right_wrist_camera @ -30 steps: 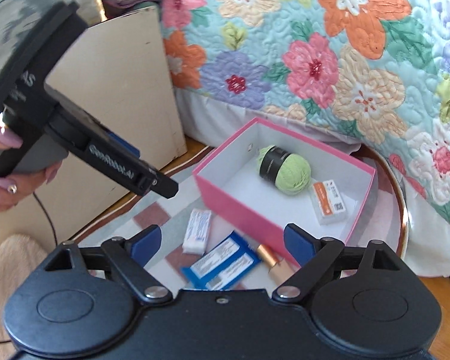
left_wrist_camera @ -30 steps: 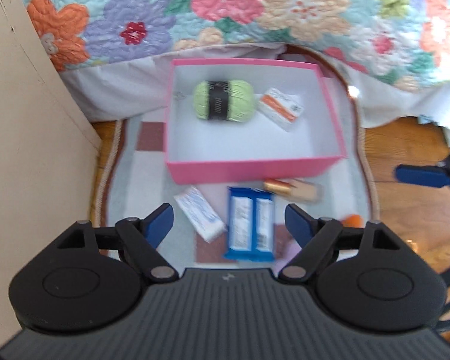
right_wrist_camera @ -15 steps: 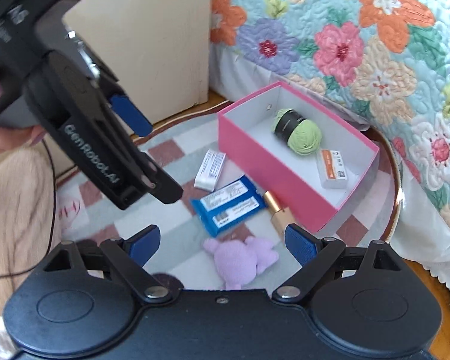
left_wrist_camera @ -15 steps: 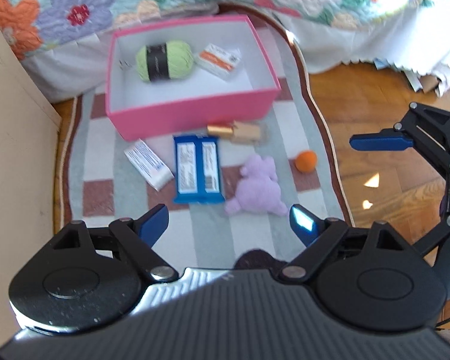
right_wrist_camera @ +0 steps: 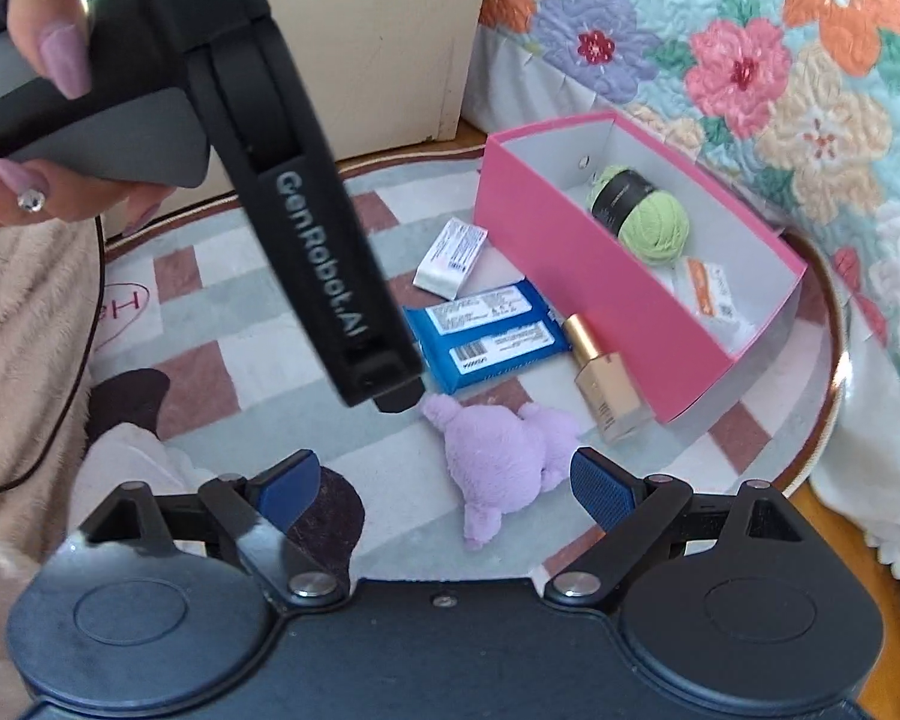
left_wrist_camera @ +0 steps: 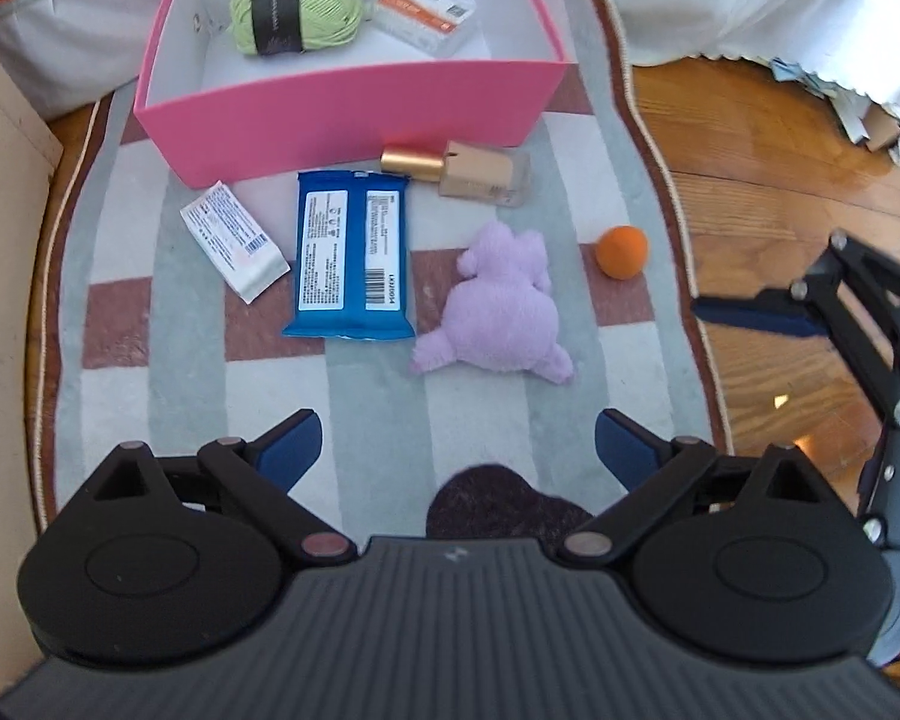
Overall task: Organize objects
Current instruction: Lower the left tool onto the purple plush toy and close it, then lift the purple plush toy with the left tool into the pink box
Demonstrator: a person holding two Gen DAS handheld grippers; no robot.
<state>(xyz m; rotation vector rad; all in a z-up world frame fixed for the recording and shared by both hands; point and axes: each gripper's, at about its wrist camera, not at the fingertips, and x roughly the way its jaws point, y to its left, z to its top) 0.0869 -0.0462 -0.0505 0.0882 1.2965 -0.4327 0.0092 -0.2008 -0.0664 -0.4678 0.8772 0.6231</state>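
Observation:
A pink box (left_wrist_camera: pixel 354 102) (right_wrist_camera: pixel 576 276) on the rug holds a green yarn ball (left_wrist_camera: pixel 297 9) (right_wrist_camera: pixel 645 216) and a white-orange packet (left_wrist_camera: pixel 426 15) (right_wrist_camera: pixel 711 291). In front of it lie a white packet (left_wrist_camera: pixel 234 240) (right_wrist_camera: pixel 453 255), a blue wipes pack (left_wrist_camera: pixel 351 255) (right_wrist_camera: pixel 486 333), a foundation bottle (left_wrist_camera: pixel 462 171) (right_wrist_camera: pixel 603 381), a purple plush toy (left_wrist_camera: pixel 501 306) (right_wrist_camera: pixel 507 459) and an orange ball (left_wrist_camera: pixel 622 244). My left gripper (left_wrist_camera: pixel 456 459) is open and empty, above the rug short of the plush. My right gripper (right_wrist_camera: pixel 444 486) is open and empty, just above the plush.
A striped rug (left_wrist_camera: pixel 390 408) covers the wood floor (left_wrist_camera: pixel 750 180). A floral quilted bed (right_wrist_camera: pixel 780 48) stands behind the box. A beige cabinet (right_wrist_camera: pixel 378 42) stands at the left. A dark patch (left_wrist_camera: pixel 498 507) lies on the rug near me.
Both grippers have pulled back and tilted down from the box, bringing the plush toy and orange ball into view. The objects have not moved.

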